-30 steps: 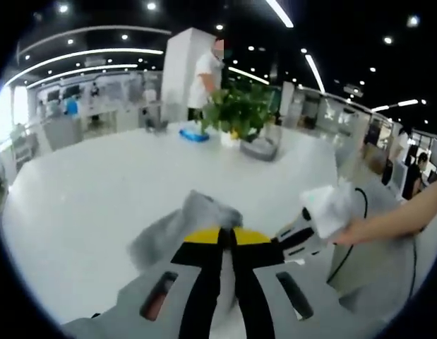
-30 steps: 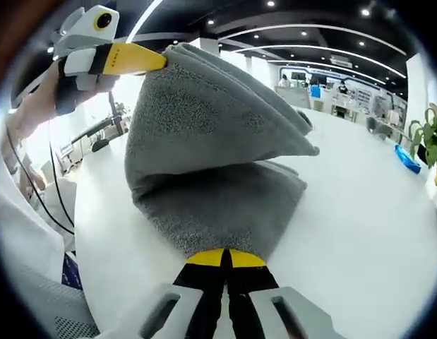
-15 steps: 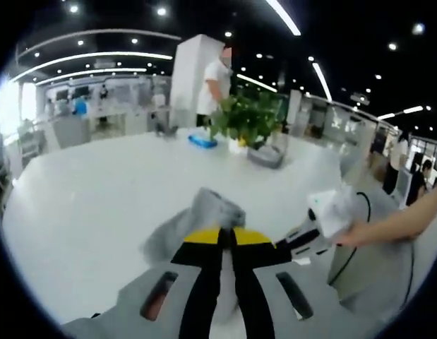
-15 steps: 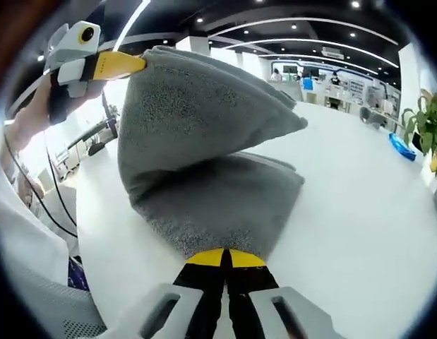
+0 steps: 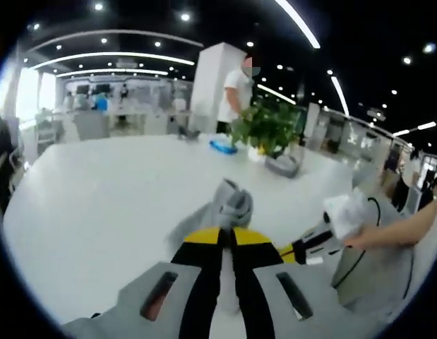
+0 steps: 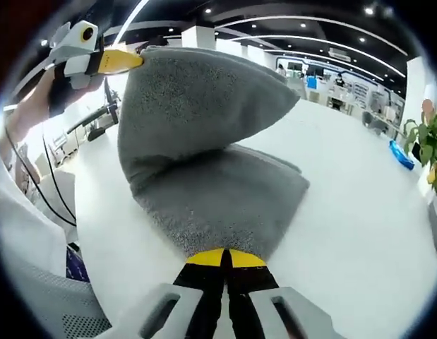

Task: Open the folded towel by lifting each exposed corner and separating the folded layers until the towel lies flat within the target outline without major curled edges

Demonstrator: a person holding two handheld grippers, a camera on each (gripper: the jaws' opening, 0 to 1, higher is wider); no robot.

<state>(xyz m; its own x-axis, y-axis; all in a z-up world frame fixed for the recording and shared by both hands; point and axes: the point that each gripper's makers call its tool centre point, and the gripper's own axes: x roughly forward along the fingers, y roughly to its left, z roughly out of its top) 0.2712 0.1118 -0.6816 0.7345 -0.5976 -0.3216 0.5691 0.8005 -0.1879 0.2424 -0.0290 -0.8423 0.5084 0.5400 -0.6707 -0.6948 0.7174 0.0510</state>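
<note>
Both tongs are clamped on the grey towel (image 6: 204, 162): the right tongs (image 6: 224, 256) pinch, jaws closed, the near edge of its lower layer where it lies on the white surface (image 6: 359, 233), and the left tongs (image 6: 133, 58), seen in the right gripper view coming in from the upper left, grip the corner of the upper layer and hold it raised above the surface. Between the two grips the towel gapes like a wedge, the top layer lifted and sloping down to a fold at the left, the bottom layer flat on the surface near the edge closest to the person. In the left gripper view the left tongs (image 5: 226, 236) show yellow tips pressed together with the towel (image 5: 229, 205) bunched just beyond them, and the right tongs (image 5: 294, 250) reach in from the right, held by a hand (image 5: 352, 236) on a bare forearm. Farther across the surface stand a potted plant (image 5: 264, 127), a blue object (image 5: 224, 147) beside it and a grey tray (image 5: 283, 165). A person in a white shirt (image 5: 236, 92) stands behind the far edge by a white pillar (image 5: 211, 81).
</note>
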